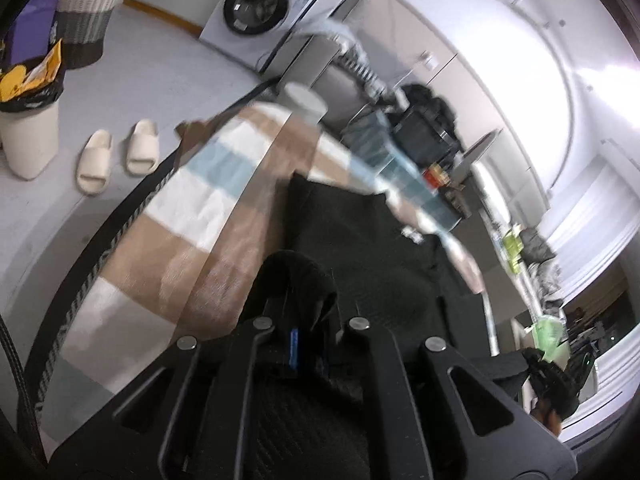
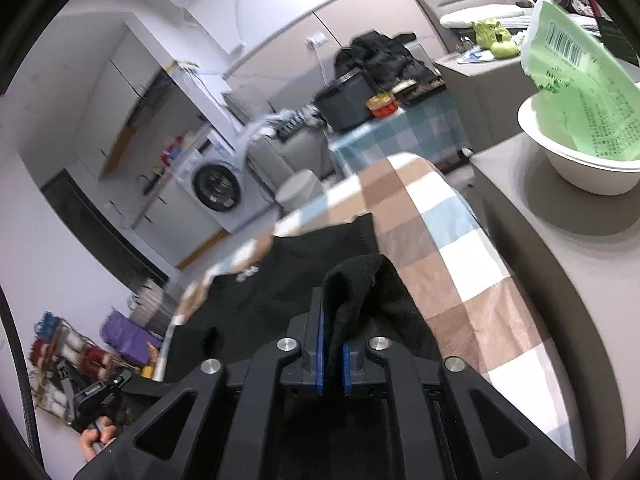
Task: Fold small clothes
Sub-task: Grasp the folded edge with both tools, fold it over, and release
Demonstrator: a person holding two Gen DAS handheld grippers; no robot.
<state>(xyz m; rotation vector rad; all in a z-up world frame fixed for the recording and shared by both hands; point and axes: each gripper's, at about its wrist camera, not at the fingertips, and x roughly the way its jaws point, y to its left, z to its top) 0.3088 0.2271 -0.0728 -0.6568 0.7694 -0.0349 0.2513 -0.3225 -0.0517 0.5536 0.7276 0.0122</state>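
Left wrist view: the left gripper (image 1: 310, 320) pinches a bunched fold of a black garment (image 1: 372, 248), with cloth heaped over and between its fingers. The rest of the garment lies spread on the checked cloth (image 1: 200, 208) that covers the worktop. Past the worktop's far end stand a white bin (image 1: 305, 105) and a washing machine (image 1: 260, 8). On the floor to the left are a pair of slippers (image 1: 118, 156), a pale bin (image 1: 28, 140) with a black liner, and a woven basket (image 1: 86, 16). The other hand's gripper (image 1: 554, 376) shows at the right edge.

Right wrist view: the right gripper (image 2: 334, 354) has its blue pads slightly apart, and a fold of the garment (image 2: 356, 292) stands up between them; whether the pads press it I cannot tell. The garment lies on the checked cloth (image 2: 460, 264). To the right, on bare worktop, a white bowl (image 2: 580, 168) holds a green packet (image 2: 576, 92). Beyond are the washing machine (image 2: 218, 186) and a cluttered table (image 2: 400, 128).
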